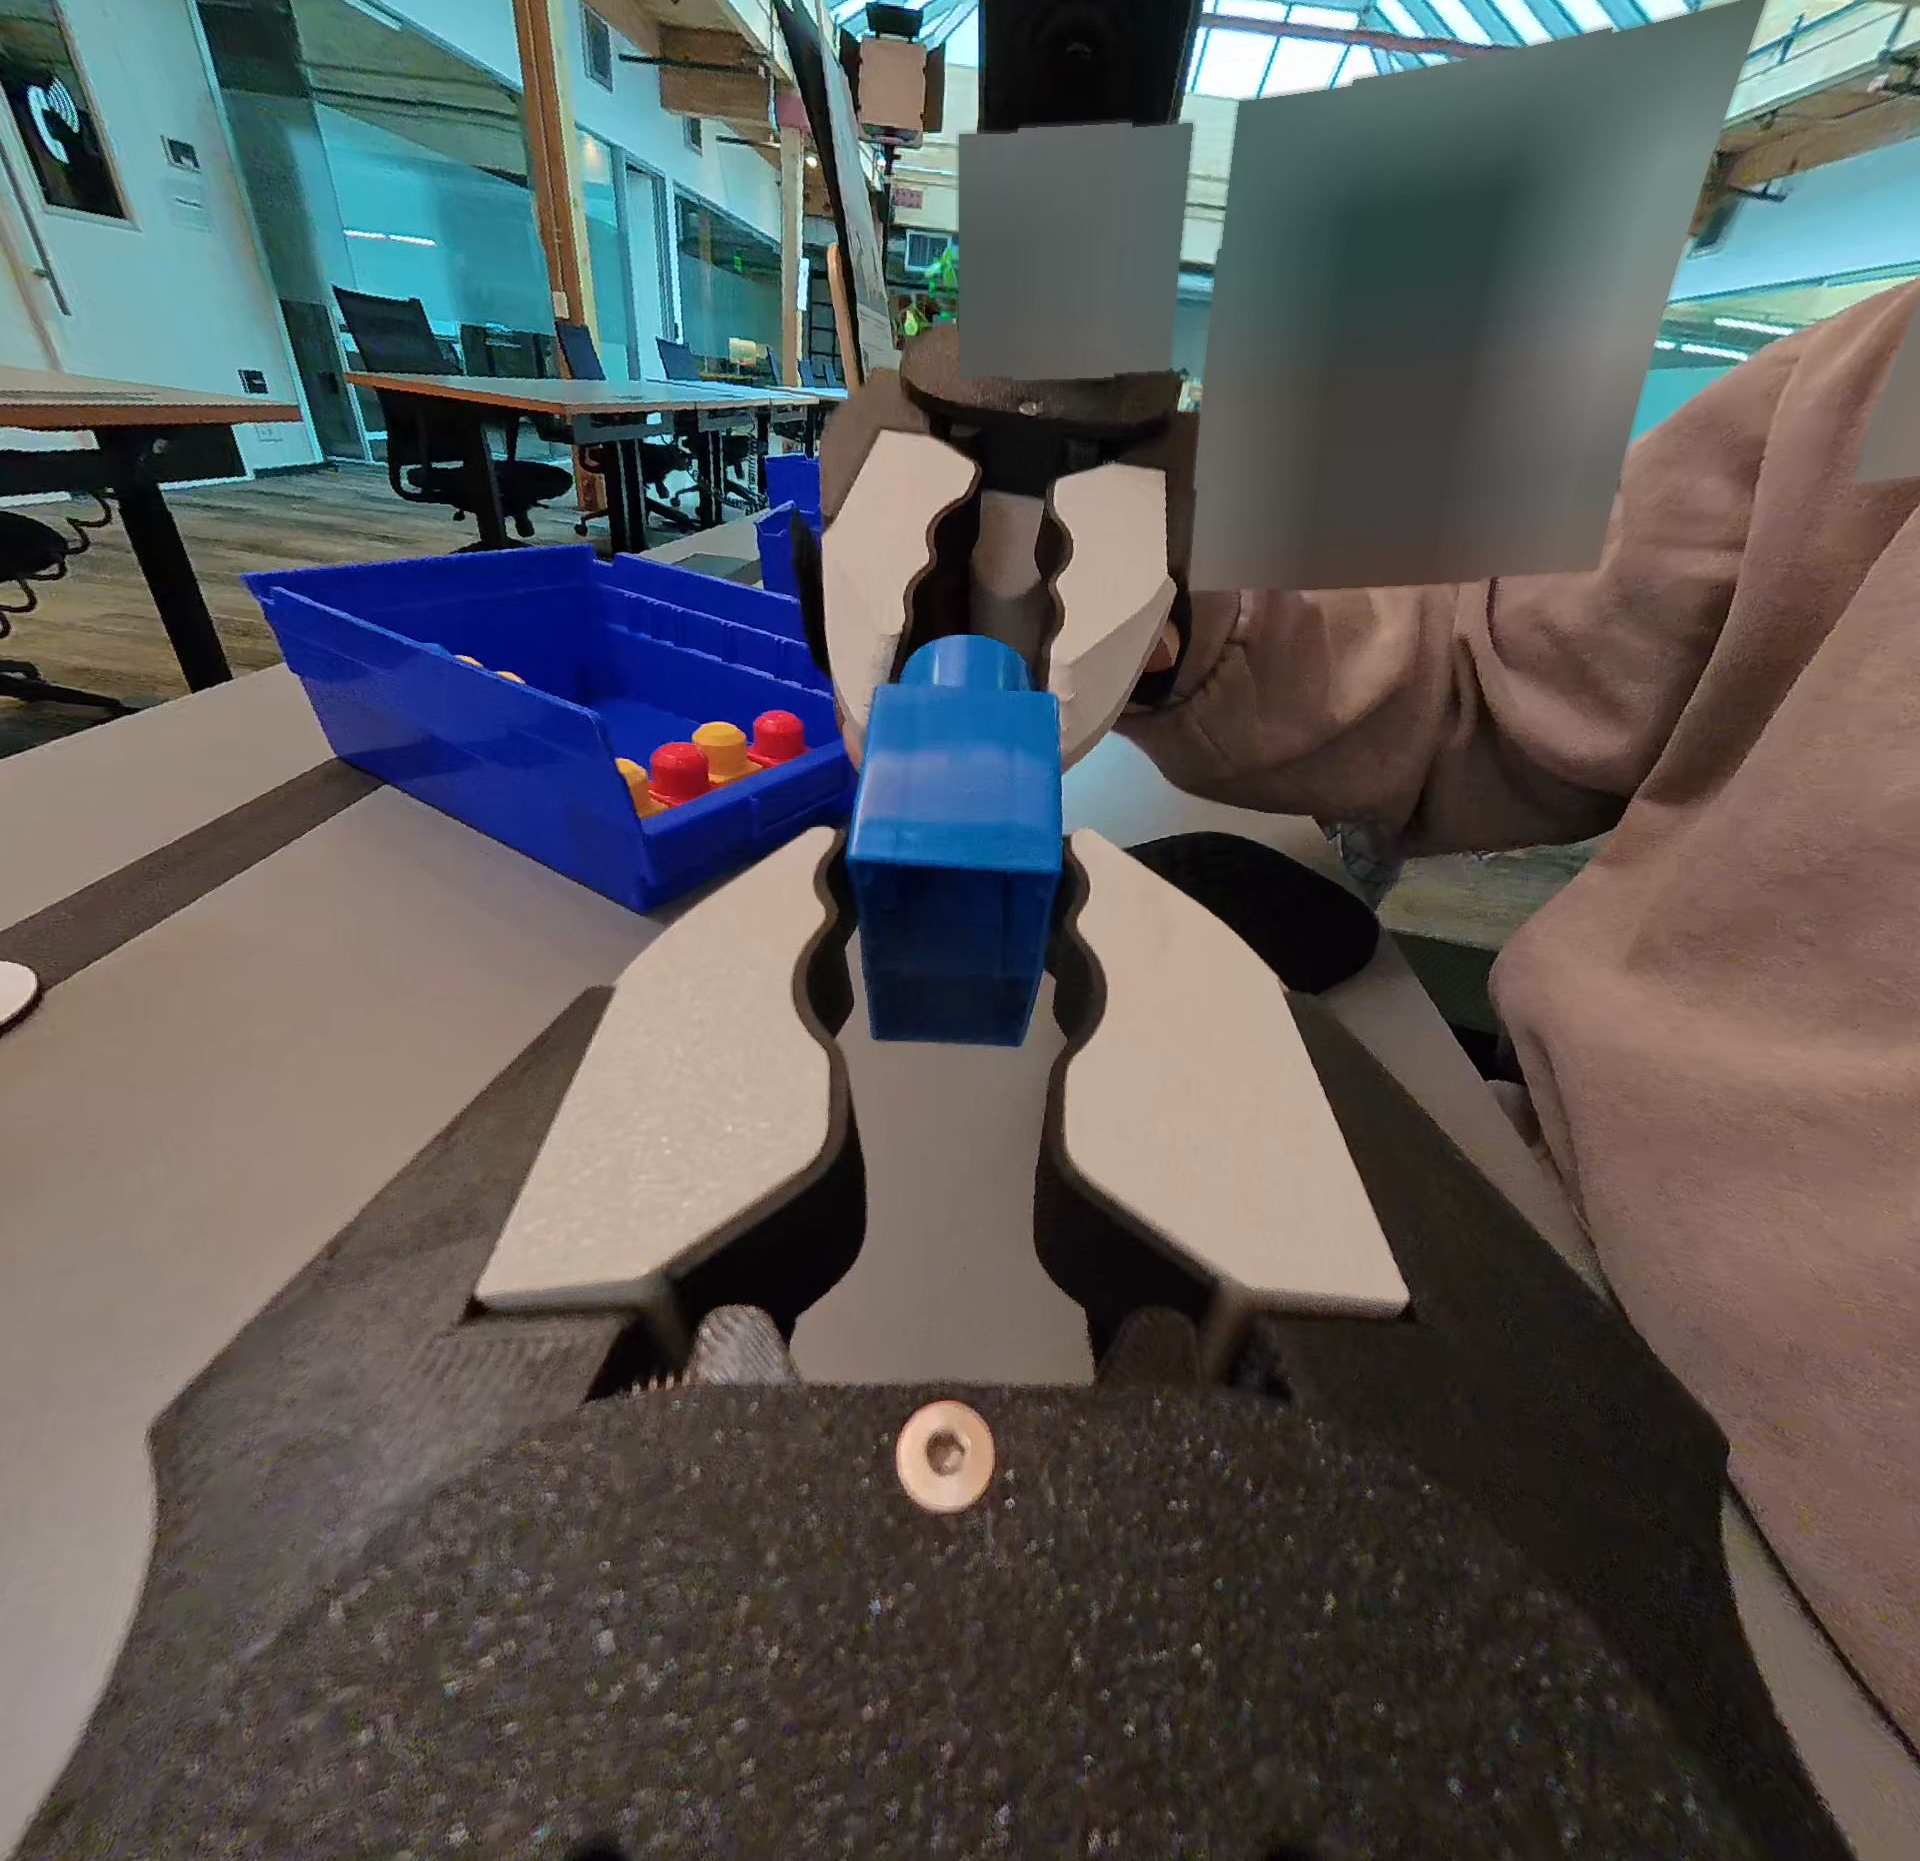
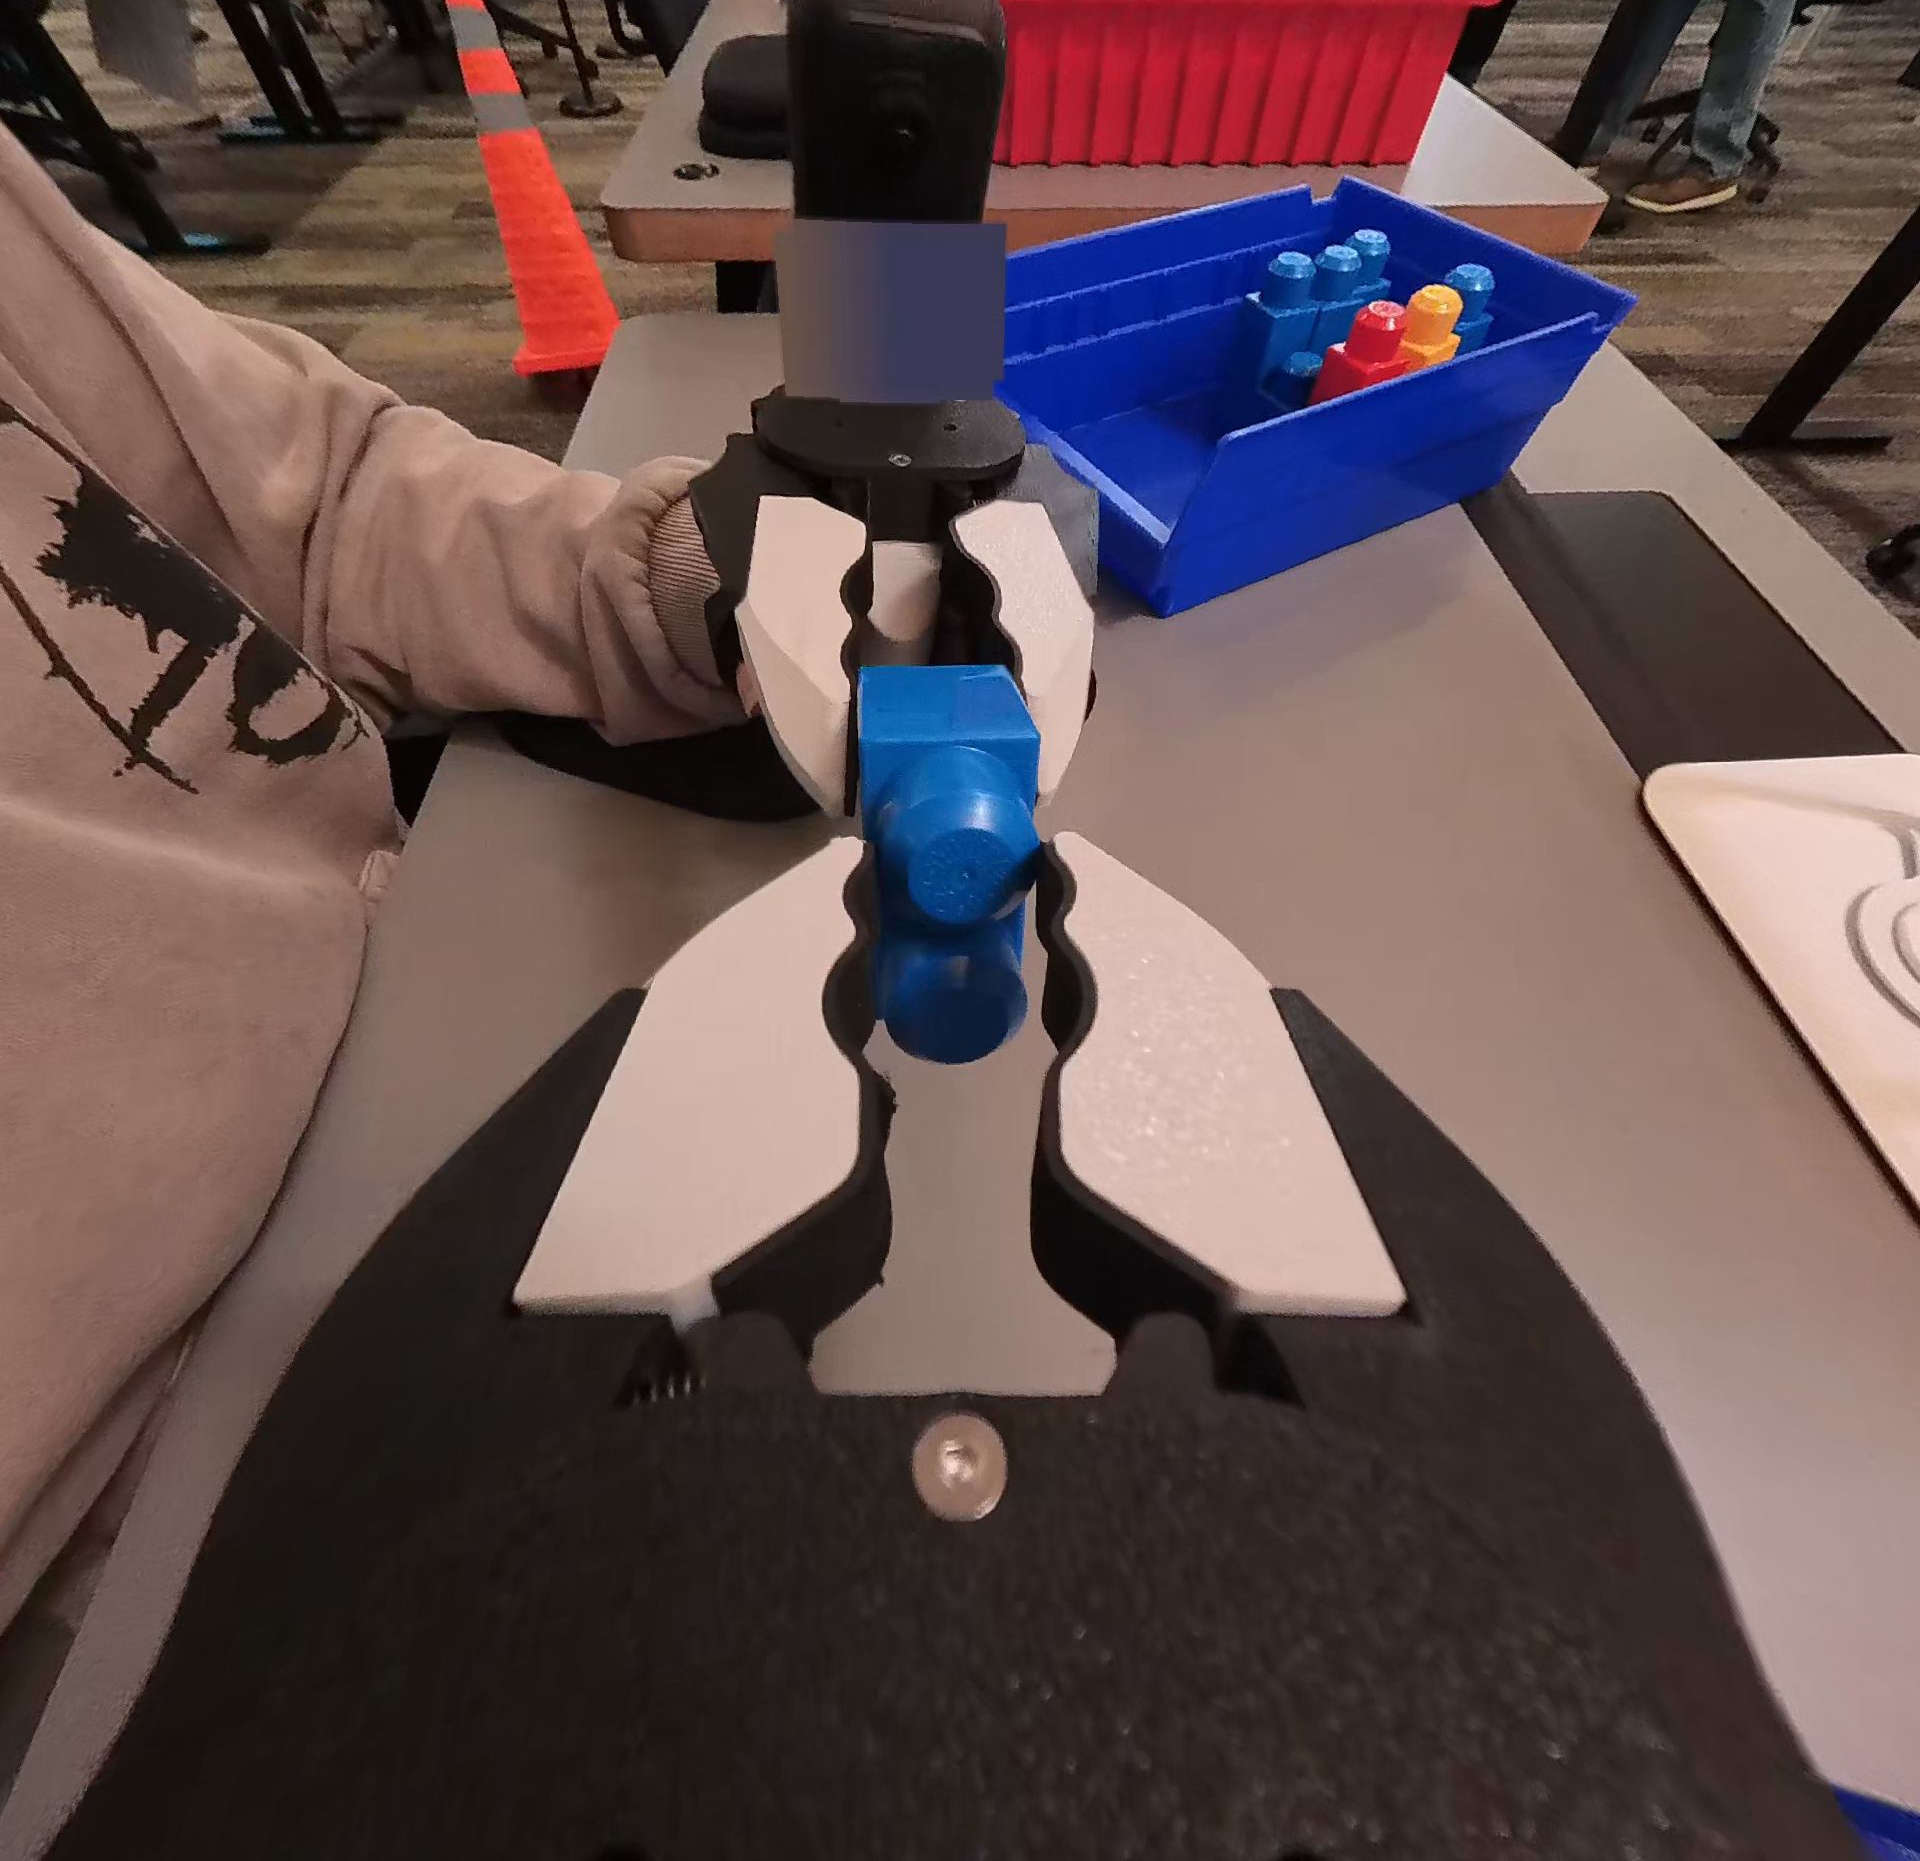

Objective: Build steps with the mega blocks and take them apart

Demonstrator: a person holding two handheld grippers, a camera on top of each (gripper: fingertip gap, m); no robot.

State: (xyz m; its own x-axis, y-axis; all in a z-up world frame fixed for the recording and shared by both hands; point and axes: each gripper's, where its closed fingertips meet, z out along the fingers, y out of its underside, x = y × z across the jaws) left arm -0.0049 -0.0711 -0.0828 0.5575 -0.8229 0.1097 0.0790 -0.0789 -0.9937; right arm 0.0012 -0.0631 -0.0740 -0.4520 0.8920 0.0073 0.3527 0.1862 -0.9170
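**Two grippers share blue blocks in mid-air above a grey table**

The left gripper [image 1: 951,938] is closed narrow on a blue mega block [image 1: 954,866], its fingers pressing the block's side walls. The right gripper [image 2: 951,938] faces it tip to tip and is clamped on what looks like a second blue piece [image 2: 951,928], its studs pointing back at that camera. Whether the two are pressed together or just touching cannot be told. Both are held above the table [image 2: 1351,876], not resting on it.

Beside the grippers, near the table's far edge, sits a blue bin [image 2: 1330,502] holding more blocks: blue, red and orange ones [image 2: 1382,341]. A person's sleeve [image 2: 468,585] reaches in behind the left gripper.

Likely risks: if the grippers push or pull off-axis, a block could twist out of the smooth fingers and drop to the table. A weak squeeze during a pull could let one block slide free.
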